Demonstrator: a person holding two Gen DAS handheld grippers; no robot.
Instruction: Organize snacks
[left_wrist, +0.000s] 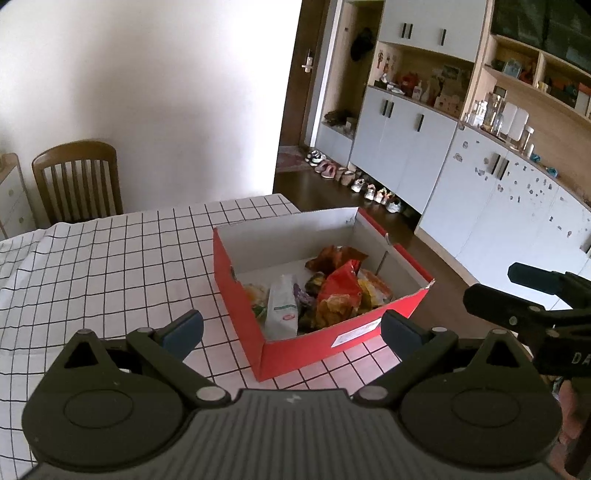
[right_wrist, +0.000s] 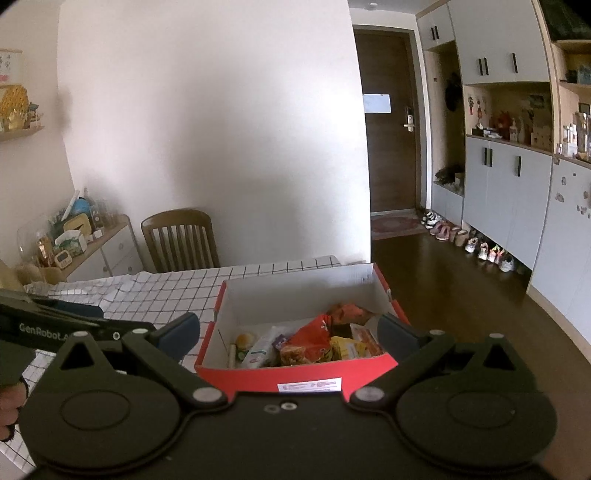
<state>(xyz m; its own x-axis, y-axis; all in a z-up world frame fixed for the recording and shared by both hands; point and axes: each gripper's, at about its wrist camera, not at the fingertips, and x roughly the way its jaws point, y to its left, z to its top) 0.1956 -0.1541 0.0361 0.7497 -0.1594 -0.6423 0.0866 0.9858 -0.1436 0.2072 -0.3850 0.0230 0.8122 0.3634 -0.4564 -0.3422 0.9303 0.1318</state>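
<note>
Tablecloth (left_wrist: 110, 258), white with a black grid, covers the table, and the red box (left_wrist: 317, 343) sits at the table's right end, close to the edge where the dark floor (left_wrist: 332, 192) begins. Snack packets (left_wrist: 332, 291) lie heaped in the near right part of the box, a white packet (left_wrist: 282, 310) leaning at their left and a red bag (left_wrist: 341, 280) on top; the far left of the box floor is bare. No packet is visible out on the cloth, so the sorting seems nearly done, or the work is now inside the box. Left gripper (left_wrist: 291, 325) hovers over the near corner with its claw spread wide and empty; right gripper (right_wrist: 288, 328) hangs above the near wall (right_wrist: 295, 376), also spread wide with nothing between its fingers. To tidy well, I would come down from above, take one packet by a flat edge, not its puffed middle, and lay it toward the bare far left. Box walls are tall and thin, so a finger (left_wrist: 184, 328) catching the rim could push the box toward the table edge. Open cloth on the left gives ample room, while the two grippers sit near each other.
</note>
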